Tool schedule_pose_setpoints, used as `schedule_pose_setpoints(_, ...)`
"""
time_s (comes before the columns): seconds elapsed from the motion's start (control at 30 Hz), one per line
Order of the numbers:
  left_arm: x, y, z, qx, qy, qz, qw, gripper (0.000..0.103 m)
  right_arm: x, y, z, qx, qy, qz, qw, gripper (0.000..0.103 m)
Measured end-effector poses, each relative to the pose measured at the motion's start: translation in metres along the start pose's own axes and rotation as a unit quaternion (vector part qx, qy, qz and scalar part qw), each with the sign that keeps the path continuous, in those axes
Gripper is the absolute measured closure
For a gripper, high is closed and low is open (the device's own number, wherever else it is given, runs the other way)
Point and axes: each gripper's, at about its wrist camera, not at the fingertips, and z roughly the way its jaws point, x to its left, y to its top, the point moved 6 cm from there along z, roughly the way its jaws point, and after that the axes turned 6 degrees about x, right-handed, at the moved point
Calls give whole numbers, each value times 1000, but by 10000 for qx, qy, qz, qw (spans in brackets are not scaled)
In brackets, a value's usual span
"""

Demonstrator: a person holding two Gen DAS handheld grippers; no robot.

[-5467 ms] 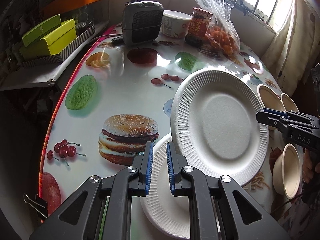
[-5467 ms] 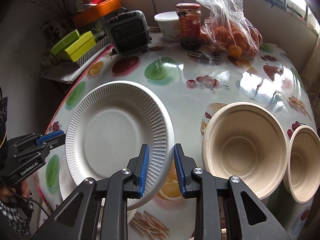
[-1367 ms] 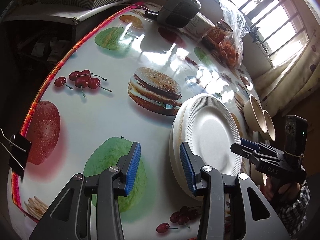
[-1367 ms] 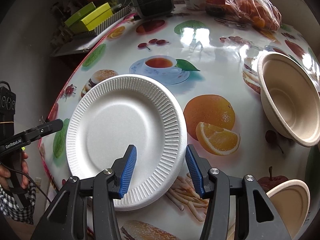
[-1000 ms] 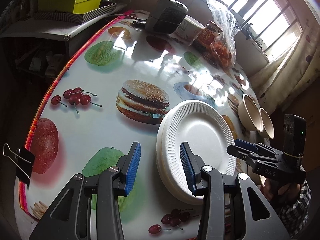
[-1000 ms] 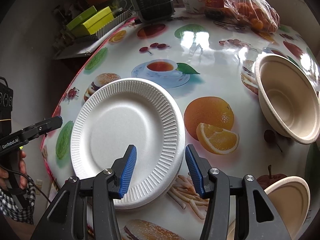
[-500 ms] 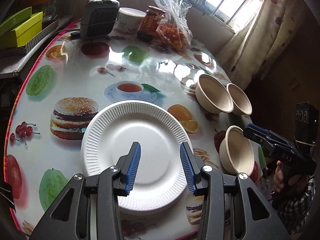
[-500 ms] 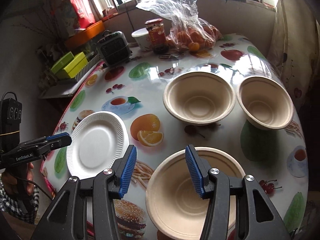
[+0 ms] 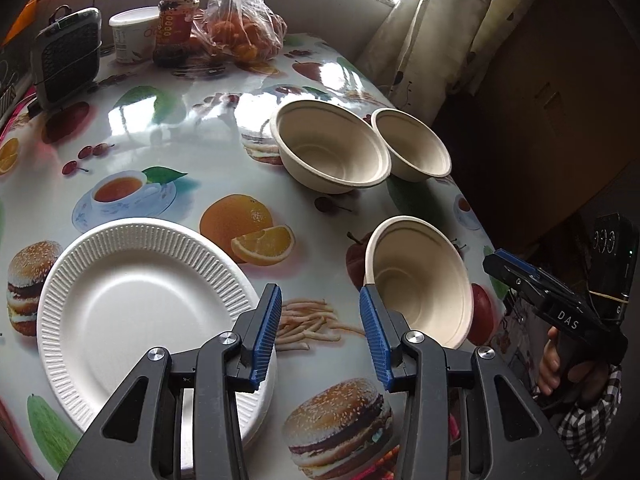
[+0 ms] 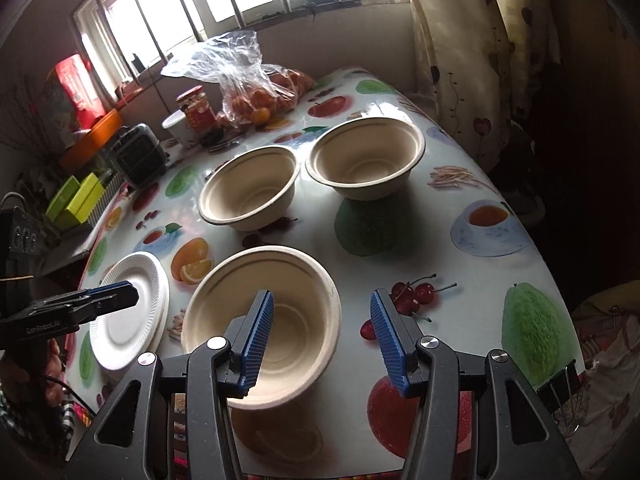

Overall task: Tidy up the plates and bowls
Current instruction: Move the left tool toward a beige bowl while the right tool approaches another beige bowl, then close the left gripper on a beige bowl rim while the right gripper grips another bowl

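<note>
- The left gripper sits at the bottom middle of its own view with its blue pads spread and nothing between them; below the gap lies only the printed tablecloth
- A stack of white paper plates lies flat at the lower left of that view; the left pad overlaps its right edge in the picture, though I cannot tell whether they touch
- The near bowl stands upright right of centre, just beyond the right pad; two more bowls, the bigger and the smaller, stand side by side higher up, rims close together
- The right gripper is spread too, holding nothing; its left pad overlaps the near bowl's inside in its own view
- At the top left of the left view stand a jar, a white tub and a bag of oranges
</note>
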Motion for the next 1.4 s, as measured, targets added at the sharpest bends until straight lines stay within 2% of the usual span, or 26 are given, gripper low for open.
schedule_pose_setpoints(0.2, -19, 1, 24, 230, -48, 187, 9995, 61, -17, -7, 10, 149, 169, 212, 9995, 55)
schedule_pose_setpoints(0.3, -22, 1, 31, 295, 7, 124, 9995, 62, -18, -9, 16, 255, 406, 149, 9987, 60)
schedule_pose_setpoints(0.5, -24, 1, 42, 338, 73, -24, 9994, 67, -18, -8, 31, 514, 941, 51, 9942, 62)
schedule_pose_setpoints(0.57, -24, 2, 46, 360, 64, -95, 9993, 67, -20, -5, 35, 549, 1114, 90, 9922, 68)
schedule_pose_setpoints(0.63, -26, 3, 48, 365, 63, -126, 9992, 68, -22, -4, 38, 580, 1224, 105, 9907, 81)
schedule_pose_setpoints(0.8, -33, 7, 55, 382, 100, -123, 9991, 71, -28, 3, 46, 648, 1437, 171, 9874, 87)
schedule_pose_setpoints(1.17, -47, 13, 73, 497, 22, -80, 9987, 71, -35, 20, 47, 602, 1427, 97, 9879, 87)
schedule_pose_setpoints(1.4, -45, 20, 69, 401, 38, -88, 9992, 71, -41, 31, 47, 532, 1310, 82, 9899, 87)
